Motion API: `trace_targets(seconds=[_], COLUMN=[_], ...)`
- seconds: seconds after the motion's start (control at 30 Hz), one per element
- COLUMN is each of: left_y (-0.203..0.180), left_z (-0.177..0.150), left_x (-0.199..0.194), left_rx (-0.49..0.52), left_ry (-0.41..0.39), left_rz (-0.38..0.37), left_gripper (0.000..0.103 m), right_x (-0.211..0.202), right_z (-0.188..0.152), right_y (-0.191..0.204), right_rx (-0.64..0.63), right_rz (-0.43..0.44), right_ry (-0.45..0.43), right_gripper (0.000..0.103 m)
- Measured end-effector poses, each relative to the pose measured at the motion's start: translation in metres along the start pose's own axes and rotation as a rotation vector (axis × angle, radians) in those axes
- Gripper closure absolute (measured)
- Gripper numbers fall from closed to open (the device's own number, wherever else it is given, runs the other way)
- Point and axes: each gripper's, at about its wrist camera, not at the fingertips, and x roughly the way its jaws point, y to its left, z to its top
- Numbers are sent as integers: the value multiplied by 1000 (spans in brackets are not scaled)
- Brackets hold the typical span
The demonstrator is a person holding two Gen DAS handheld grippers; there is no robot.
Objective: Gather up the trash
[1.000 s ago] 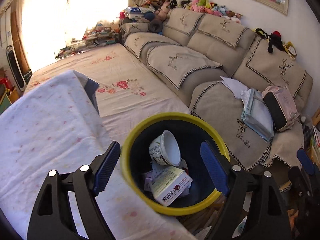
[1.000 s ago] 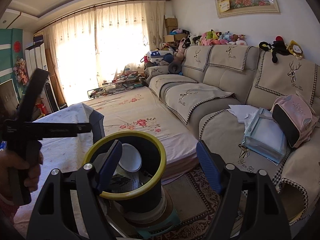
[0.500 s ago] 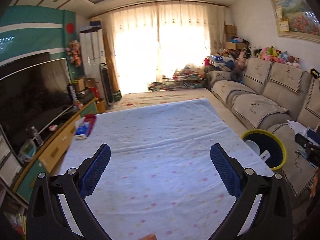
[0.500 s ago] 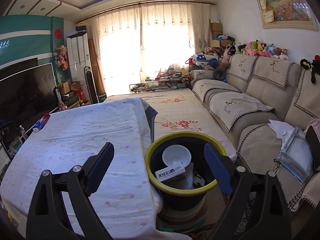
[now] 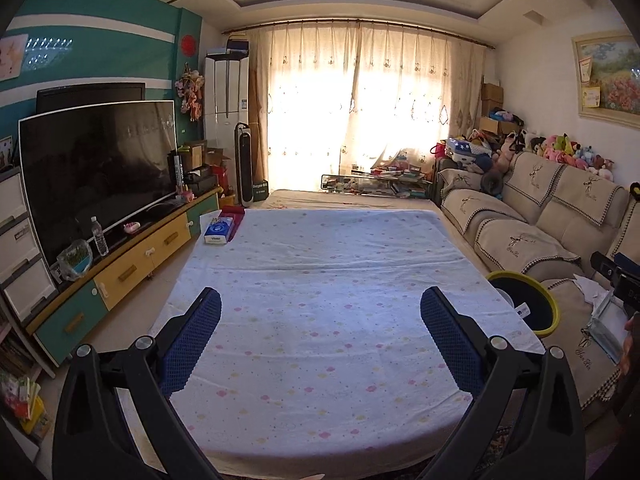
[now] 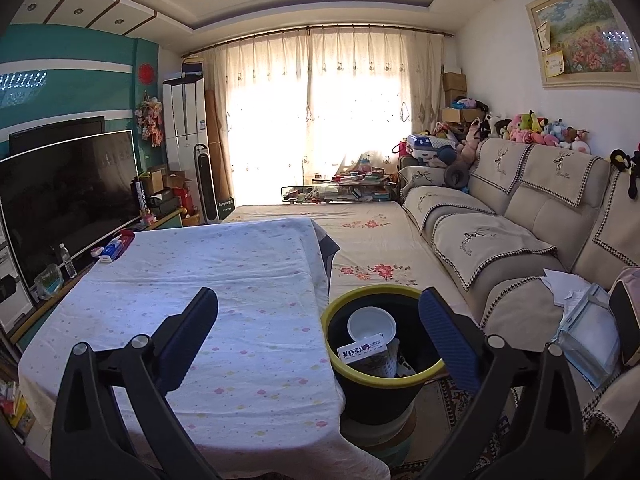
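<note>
A black trash bin with a yellow rim stands on the floor between the table and the sofa; it also shows in the left wrist view. Inside it lie a white paper bowl and a white carton. My left gripper is open and empty above the near part of the cloth-covered table. My right gripper is open and empty, over the table's right edge and the bin's left side.
A blue tissue box lies at the table's far left corner. A TV on a low cabinet stands left. A beige sofa with papers and a pink bag runs along the right. A flowered mat lies beyond the bin.
Both grippers have pulled back and up from the bin and swung left. The left view now faces the table instead of looking down into the bin. Both stayed open.
</note>
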Motion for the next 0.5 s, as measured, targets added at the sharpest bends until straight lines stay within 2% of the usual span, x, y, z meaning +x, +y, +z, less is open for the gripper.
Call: trace_targets(seconds=[0.5], left_y=[10], left_z=[4], left_x=[3], left_rx=[-54], left_ry=[4], left_rz=[41], left_gripper=[5], right_x=[9], right_z=[-1], right_y=[1], right_rx=[6], right_rz=[7], right_ry=[25], right_gripper=[7])
